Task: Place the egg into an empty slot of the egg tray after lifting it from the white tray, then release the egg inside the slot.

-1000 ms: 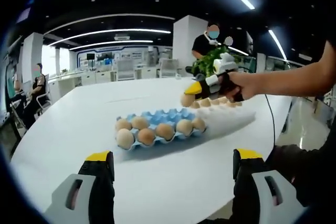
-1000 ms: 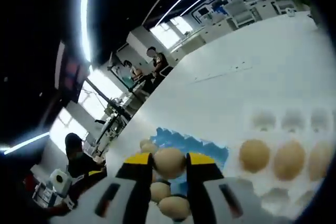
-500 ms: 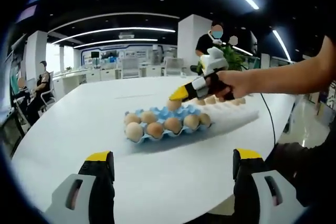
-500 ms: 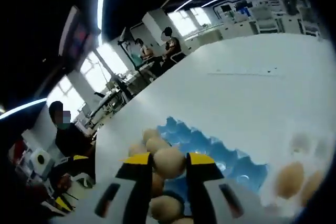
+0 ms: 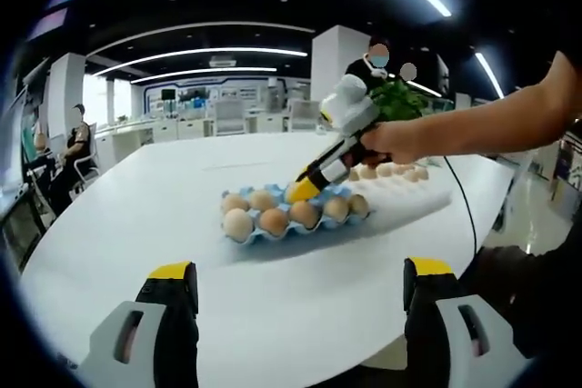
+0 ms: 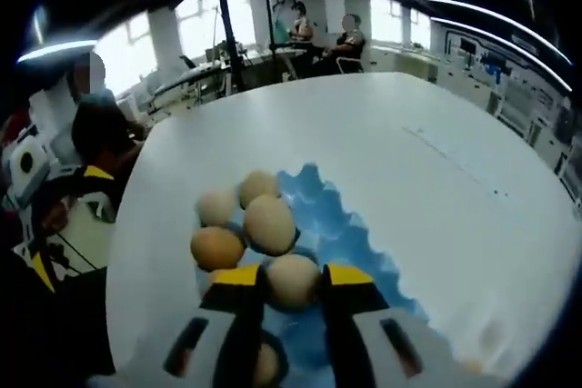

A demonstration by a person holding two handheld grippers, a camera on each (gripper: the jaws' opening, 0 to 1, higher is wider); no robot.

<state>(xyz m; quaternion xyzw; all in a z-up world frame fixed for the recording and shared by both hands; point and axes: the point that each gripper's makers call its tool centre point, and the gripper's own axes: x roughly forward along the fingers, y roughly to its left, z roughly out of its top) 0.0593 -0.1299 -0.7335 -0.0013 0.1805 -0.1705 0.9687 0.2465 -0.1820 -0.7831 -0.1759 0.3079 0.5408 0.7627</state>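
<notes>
Gripping an egg (image 6: 292, 280) low in frame, the right gripper (image 6: 291, 281) hangs over the blue egg tray (image 6: 341, 233); the left gripper (image 5: 300, 286) sits released at bottom

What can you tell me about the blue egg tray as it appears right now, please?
The blue egg tray looks like moulded pulp with peaked dividers. It lies flat on the white table, next to the white tray. Several tan eggs fill its near slots; the bare blue cups lie along one side. The right gripper, shut on an egg, hangs just over it.

Egg (image 6: 293, 281) now low over blue tray (image 6: 350, 241)
</notes>
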